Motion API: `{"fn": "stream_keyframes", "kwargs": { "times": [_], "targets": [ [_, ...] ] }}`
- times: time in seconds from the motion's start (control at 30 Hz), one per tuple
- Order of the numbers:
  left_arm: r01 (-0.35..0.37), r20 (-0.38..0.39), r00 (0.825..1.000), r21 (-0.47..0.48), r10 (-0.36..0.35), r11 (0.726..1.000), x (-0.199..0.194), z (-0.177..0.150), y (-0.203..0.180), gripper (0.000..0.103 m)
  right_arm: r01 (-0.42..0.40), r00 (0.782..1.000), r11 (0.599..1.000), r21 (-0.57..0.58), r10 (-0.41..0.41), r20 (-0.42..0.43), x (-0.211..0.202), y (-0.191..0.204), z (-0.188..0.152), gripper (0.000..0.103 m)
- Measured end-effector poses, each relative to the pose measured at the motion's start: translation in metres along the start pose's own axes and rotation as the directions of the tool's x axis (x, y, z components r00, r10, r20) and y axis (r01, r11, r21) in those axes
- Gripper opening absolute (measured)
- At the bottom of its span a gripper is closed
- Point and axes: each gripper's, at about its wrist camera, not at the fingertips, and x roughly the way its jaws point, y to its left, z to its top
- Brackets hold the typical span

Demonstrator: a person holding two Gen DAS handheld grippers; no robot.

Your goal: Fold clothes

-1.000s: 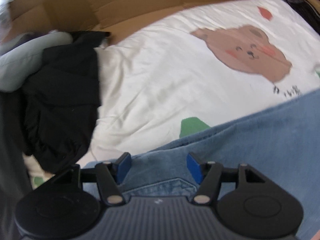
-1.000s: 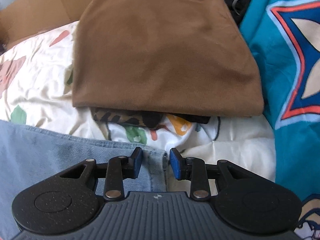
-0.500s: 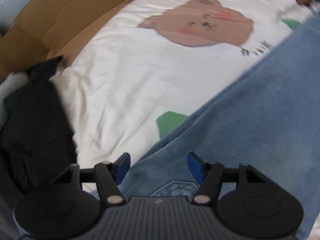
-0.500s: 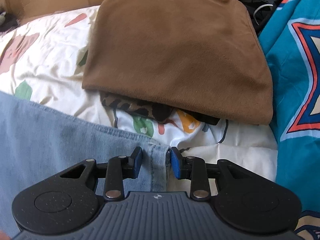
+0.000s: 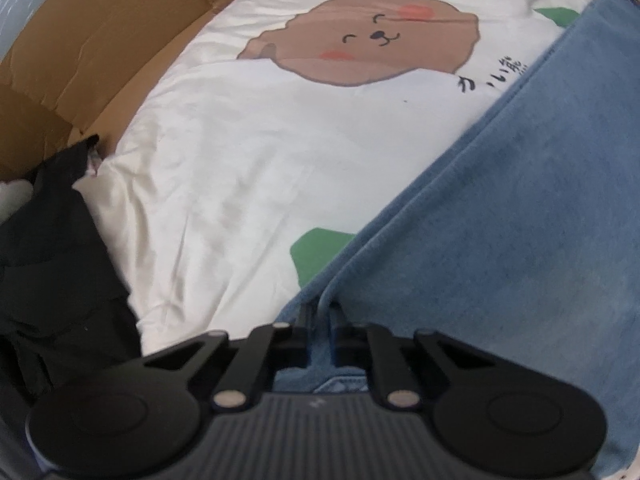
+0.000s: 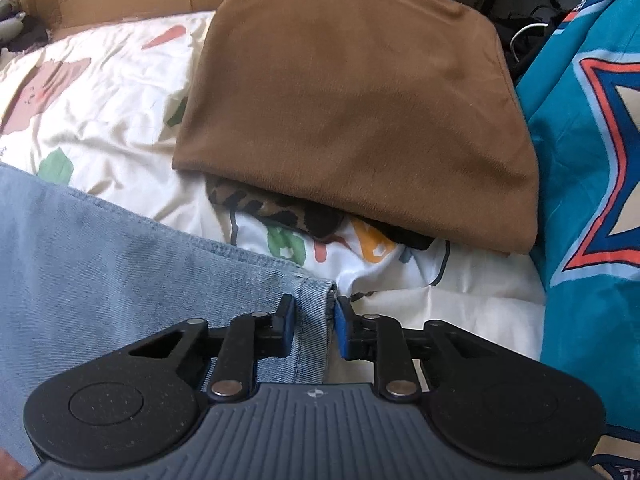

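— Where are the jeans (image 5: 520,208)?

— Spread over my cream sheet (image 5: 248,152), near the bear print (image 5: 360,40). My left gripper (image 5: 320,320) is pressed tight on a fold at their edge.

— And the right?

— My right gripper (image 6: 314,320) straddles the hem corner of the jeans (image 6: 120,264), jaws close on the denim; I cannot tell if they bite. A brown garment (image 6: 352,96) lies beyond, a teal cloth (image 6: 592,184) beside it, a black garment (image 5: 52,264) at my left.

Bare sheet (image 5: 248,184) lies open ahead of the left gripper (image 5: 320,336). A brown stack (image 6: 352,112) and teal blanket (image 6: 592,184) crowd the right gripper (image 6: 312,328).
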Motion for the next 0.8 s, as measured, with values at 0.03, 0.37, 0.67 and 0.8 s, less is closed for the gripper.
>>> {"fn": "stream_keyframes", "kwargs": {
  "times": [0.03, 0.37, 0.67, 0.8],
  "targets": [
    [-0.002, 0.005, 1.000, -0.014, 0.002, 1.000, -0.001, -0.001, 0.001, 0.007, 0.001, 1.000, 1.000, 0.004, -0.001, 0.004, -0.002, 0.000, 0.001, 0.018],
    [-0.023, 0.037, 0.999, -0.068, 0.026, 0.997, -0.007, -0.005, 0.007, 0.006, 0.011, 0.999, 0.999, 0.044, -0.013, 0.037, -0.017, 0.001, 0.007, 0.011],
    [-0.036, 0.029, 0.999, -0.109, 0.039, 0.993, 0.010, -0.005, 0.012, 0.006, 0.027, 1.000, 0.997, 0.078, -0.027, 0.002, 0.002, 0.001, 0.012, 0.010],
    [-0.022, -0.002, 1.000, -0.169, 0.022, 0.985, 0.028, -0.004, 0.016, 0.006, 0.035, 0.999, 0.995, 0.091, -0.032, -0.037, 0.021, 0.005, 0.014, 0.011]
  ]
}}
